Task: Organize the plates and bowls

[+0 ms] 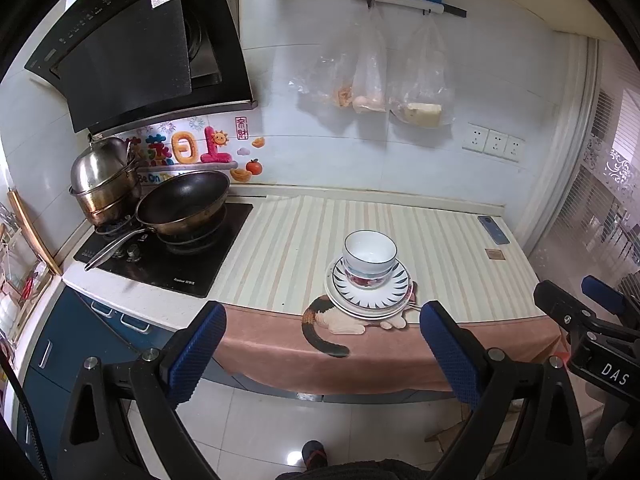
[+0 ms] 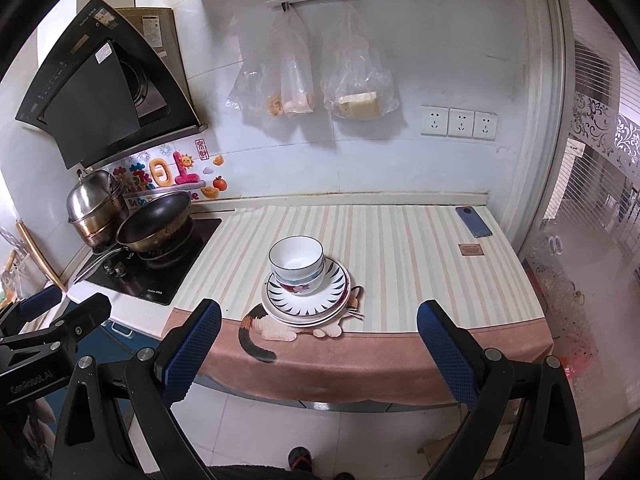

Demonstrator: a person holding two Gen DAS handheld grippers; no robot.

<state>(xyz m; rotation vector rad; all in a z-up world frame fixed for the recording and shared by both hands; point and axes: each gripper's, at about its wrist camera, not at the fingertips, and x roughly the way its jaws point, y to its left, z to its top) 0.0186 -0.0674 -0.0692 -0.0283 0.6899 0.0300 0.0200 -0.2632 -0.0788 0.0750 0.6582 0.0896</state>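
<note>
A stack of plates (image 1: 396,286) (image 2: 334,280) rests on the striped counter mat near its front edge; the top plate has a dark ray pattern on its rim. Two nested bowls (image 1: 370,256) (image 2: 297,261) stand on the plates, the upper one white with a dark rim, the lower one with a red floral pattern. My left gripper (image 1: 322,328) hangs open in front of the counter, short of the stack, with nothing between its fingers. My right gripper (image 2: 318,326) is open too, at the same distance, empty. The right gripper (image 1: 600,304) shows in the left wrist view at the right edge.
A black wok (image 1: 184,200) and stacked steel pots (image 1: 104,184) sit on the stove (image 1: 168,252) at the left. A phone (image 2: 473,221) and a small brown tag (image 2: 471,249) lie at the mat's back right. Plastic bags (image 2: 316,80) hang on the wall. A shoe (image 2: 300,458) shows on the floor.
</note>
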